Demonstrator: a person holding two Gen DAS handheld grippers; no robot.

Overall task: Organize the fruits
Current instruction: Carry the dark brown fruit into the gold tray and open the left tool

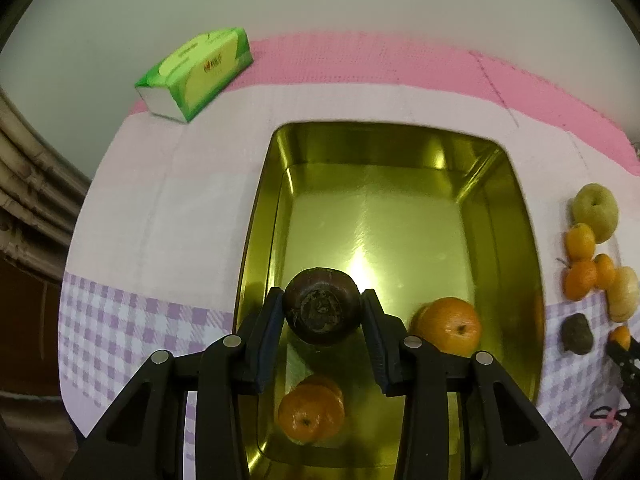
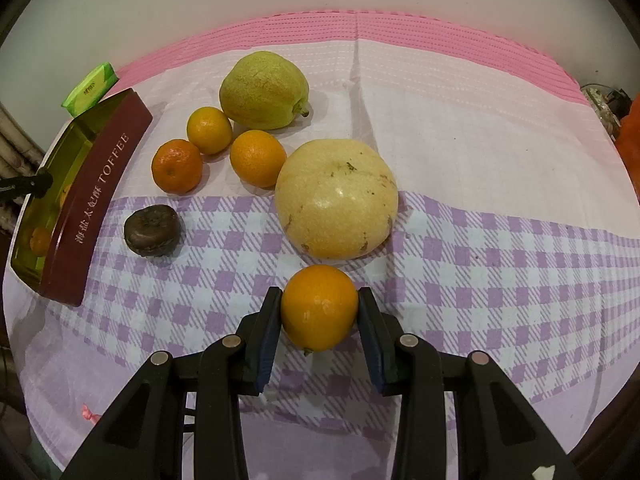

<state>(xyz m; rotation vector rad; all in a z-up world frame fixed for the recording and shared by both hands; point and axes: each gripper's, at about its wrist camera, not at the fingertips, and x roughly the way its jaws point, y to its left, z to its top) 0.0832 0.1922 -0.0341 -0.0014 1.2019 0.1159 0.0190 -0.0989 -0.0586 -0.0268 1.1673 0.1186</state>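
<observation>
In the left wrist view my left gripper (image 1: pixel 322 306) is shut on a dark brown round fruit (image 1: pixel 321 305) and holds it over the gold-lined tin (image 1: pixel 400 148). Two oranges lie in the tin, one (image 1: pixel 449 325) at the right and one (image 1: pixel 311 412) below the fingers. In the right wrist view my right gripper (image 2: pixel 319 307) is shut on an orange (image 2: pixel 319 307) just above the checked cloth. Ahead of it lie a large pale yellow fruit (image 2: pixel 337 198), a yellow-green pear (image 2: pixel 264 90), three small oranges (image 2: pixel 256 158) and another dark brown fruit (image 2: pixel 151 231).
A green tissue pack (image 1: pixel 196 72) lies behind the tin on the left. The tin's dark red outer wall (image 2: pixel 96 204), lettered TOFFEE, stands at the left of the right wrist view. The pink and lilac checked cloth (image 2: pixel 500 240) runs bare to the right of the fruits.
</observation>
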